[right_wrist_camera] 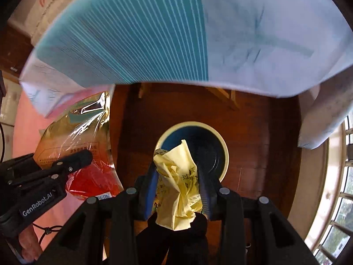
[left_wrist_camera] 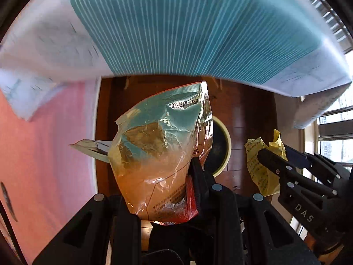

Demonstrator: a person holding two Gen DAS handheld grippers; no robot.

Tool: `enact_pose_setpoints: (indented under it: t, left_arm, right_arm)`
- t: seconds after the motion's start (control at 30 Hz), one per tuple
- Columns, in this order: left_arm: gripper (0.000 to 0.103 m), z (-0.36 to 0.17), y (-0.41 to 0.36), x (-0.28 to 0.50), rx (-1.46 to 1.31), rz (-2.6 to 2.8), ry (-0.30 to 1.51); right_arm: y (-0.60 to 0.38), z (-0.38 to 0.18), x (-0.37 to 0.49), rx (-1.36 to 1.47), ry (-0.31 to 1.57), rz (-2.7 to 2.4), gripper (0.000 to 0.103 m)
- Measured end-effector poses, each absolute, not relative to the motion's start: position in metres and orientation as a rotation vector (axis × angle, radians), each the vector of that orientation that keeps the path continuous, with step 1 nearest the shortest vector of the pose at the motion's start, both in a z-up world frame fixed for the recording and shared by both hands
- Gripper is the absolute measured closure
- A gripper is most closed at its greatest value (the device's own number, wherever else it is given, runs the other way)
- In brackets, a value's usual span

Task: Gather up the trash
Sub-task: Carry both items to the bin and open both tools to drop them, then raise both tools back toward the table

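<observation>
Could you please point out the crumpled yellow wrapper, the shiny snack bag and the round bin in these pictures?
Yellow wrapper [right_wrist_camera: 176, 176]: right wrist view, on its crumpled middle.
Snack bag [left_wrist_camera: 158, 145]: left wrist view, on its clear front panel.
Round bin [right_wrist_camera: 224, 145]: right wrist view, on its pale rim.

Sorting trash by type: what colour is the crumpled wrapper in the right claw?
Pale yellow wrapper with black print; right wrist view.

The left gripper [left_wrist_camera: 176, 176] pinches a crinkled, shiny transparent plastic bag with orange-red print [left_wrist_camera: 163, 154], which stands up between its black fingers. Behind the bag, on the dark brown wooden floor [left_wrist_camera: 242, 110], sits a round cream-rimmed bin with a dark inside [left_wrist_camera: 222, 150]. At the right edge, the right gripper [left_wrist_camera: 271, 154] grips a crumpled yellow paper wrapper [left_wrist_camera: 258, 165], below a teal-and-white striped cloth [left_wrist_camera: 187, 26].
</observation>
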State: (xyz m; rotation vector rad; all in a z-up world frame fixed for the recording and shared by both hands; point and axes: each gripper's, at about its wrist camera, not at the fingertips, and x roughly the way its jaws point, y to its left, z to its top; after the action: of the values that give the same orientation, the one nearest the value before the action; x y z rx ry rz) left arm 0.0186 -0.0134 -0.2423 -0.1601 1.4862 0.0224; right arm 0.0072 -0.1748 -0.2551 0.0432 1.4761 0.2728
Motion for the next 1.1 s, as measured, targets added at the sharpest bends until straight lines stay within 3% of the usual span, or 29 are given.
enact_pose_setpoints:
  t: [0.37,0.47,0.5,0.57,0.63,0.73,0.8,1.1]
  left_arm:
    - [0.076,-0.432,-0.026,0.039,-0.126,0.021,1.582]
    - [0.069,-0.458,-0.036,0.041,-0.079,0.010,1.578]
    - [0.063,-0.463,-0.038,0.042,-0.058,0.006,1.568]
    - [0.054,-0.469,-0.043,0.045,-0.032,-0.005,1.560]
    - [0.033,-0.472,-0.041,0.050,-0.017,0.002,1.567]
    - [0.016,-0.464,-0.041,0.053,-0.012,0.025,1.549]
    - [0.009,-0.457,-0.035,0.055,-0.012,0.029,1.540]
    - [0.009,-0.399,-0.027,0.040,-0.009,0.033,1.511]
  right_arm:
    - [-0.176,-0.435,0.008,0.059,1.523,0.191,0.063]
    - [-0.182,-0.458,0.012,0.094,1.539,0.146,0.048]
    - [-0.187,-0.462,0.013,0.118,1.541,0.127,0.038]
    - [-0.189,-0.466,0.012,0.142,1.536,0.105,0.037]
    - [-0.196,-0.464,0.011,0.154,1.532,0.094,0.034]
    - [-0.206,-0.458,0.009,0.163,1.516,0.078,0.020]
    - [-0.208,-0.449,0.008,0.177,1.508,0.076,0.018]
    - [-0.211,-0.377,-0.003,0.205,1.466,0.070,0.018]
